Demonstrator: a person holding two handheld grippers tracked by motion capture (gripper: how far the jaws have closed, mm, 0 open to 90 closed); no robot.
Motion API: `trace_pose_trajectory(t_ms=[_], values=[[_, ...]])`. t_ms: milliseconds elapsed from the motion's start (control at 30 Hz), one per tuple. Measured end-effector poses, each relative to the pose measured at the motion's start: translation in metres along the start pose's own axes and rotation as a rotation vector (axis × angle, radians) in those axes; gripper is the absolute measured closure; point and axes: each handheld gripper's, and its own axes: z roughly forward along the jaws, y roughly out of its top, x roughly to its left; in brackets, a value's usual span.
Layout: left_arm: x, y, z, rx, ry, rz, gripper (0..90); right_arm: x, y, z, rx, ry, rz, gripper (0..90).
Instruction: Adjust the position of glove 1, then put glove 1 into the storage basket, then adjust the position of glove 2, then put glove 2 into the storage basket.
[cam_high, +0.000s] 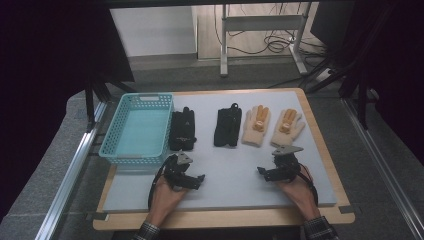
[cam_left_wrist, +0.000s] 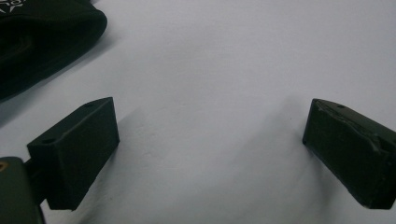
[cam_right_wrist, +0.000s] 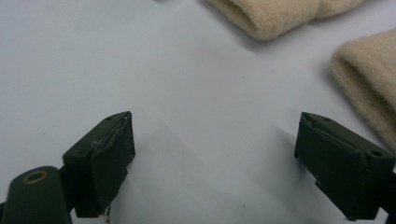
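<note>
Jaws on both grippers stand wide, nothing between them: left gripper (cam_high: 192, 179) lower centre-left, right gripper (cam_high: 267, 172) lower centre-right, probably parked ready to pick. Gloves sit in a row mid-frame w/ cuffs toward the person, easy to grab: 2 black gloves (cam_high: 182, 129), 2 cream gloves (cam_high: 256, 126). 1 blue basket (cam_high: 111, 148) at left, likely the drop spot, on the table (cam_high: 310, 175).

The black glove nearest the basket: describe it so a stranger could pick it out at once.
Start at the turquoise basket on the left of the grey mat. Lying right against its right wall is the black glove, fingers pointing away from the person. The other black glove lies farther right, beside two beige gloves.
</note>
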Motion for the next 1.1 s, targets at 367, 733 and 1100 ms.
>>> trace_pose_trajectory(t_ms=[367, 733, 1100], values=[[0.0, -0.0003, -0.0001, -0.002, 0.0, 0.0, 3.9, 0.0, -0.0004, 0.0002, -0.002, 0.001, 0.009, 11.3], [0.0001, -0.0004, -0.0001, -0.003, 0.0, 0.0, 4.0, 0.0004, -0.0005, -0.0001, -0.003, 0.005, 0.008, 11.2], [0.0001, -0.0005, -0.0001, -0.003, 0.0, 0.0, 4.0, 0.0016, -0.0003, -0.0008, -0.004, -0.005, 0.019, 11.6]])
